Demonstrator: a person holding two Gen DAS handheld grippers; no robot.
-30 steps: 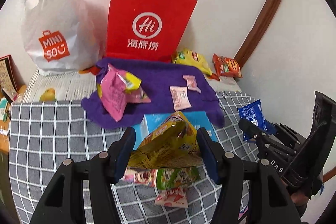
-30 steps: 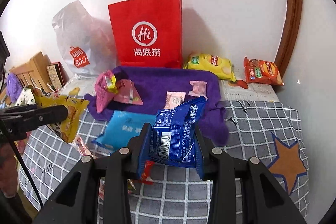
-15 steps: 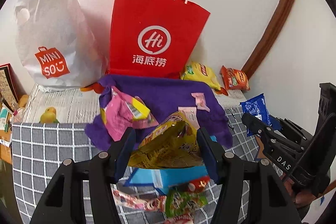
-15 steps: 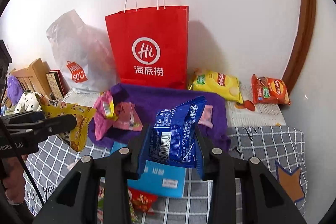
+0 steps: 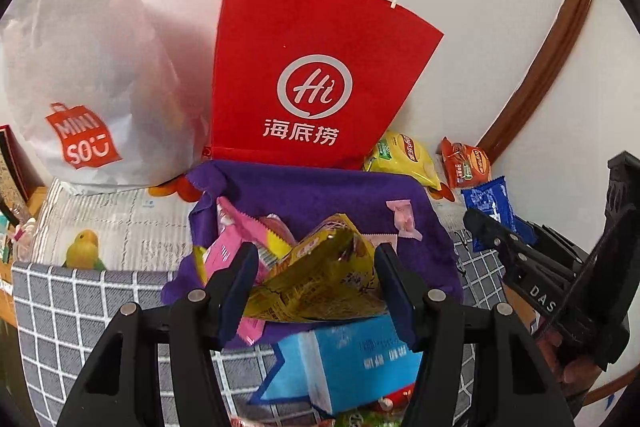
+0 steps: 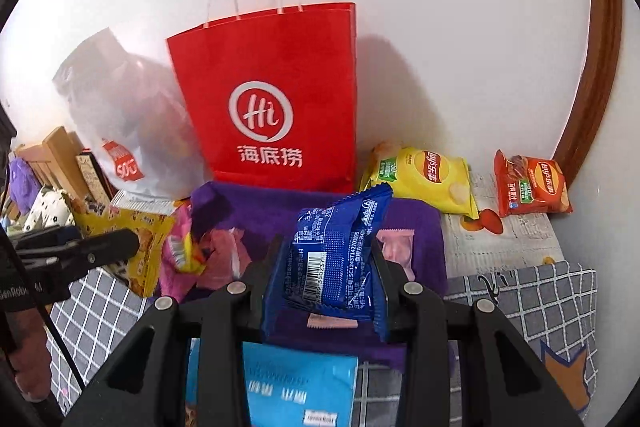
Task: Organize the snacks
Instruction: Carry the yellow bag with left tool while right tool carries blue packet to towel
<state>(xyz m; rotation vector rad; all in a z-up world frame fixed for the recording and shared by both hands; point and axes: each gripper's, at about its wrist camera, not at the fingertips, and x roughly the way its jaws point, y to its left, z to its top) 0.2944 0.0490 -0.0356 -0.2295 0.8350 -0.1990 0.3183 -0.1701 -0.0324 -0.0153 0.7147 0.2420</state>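
A crumpled yellow snack packet (image 5: 320, 279) was pinched between the fingers of the left gripper (image 5: 314, 287), held above the purple cloth (image 5: 320, 191). A blue snack packet (image 6: 332, 255) was clamped upright between the fingers of the right gripper (image 6: 326, 279), also over the cloth. A red paper bag (image 6: 272, 99) was stood against the wall behind the cloth, with a white plastic bag (image 5: 84, 75) beside it. A light-blue pack (image 5: 348, 359) lay on the checked tablecloth (image 5: 72, 307) beneath the grippers.

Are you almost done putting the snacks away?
Not yet. Nothing can be seen put away. In hand: the left tongs grip a yellow pack, the right tongs a blue pack. Left: pink packs on the purple cloth, and chip bags by the red bag.
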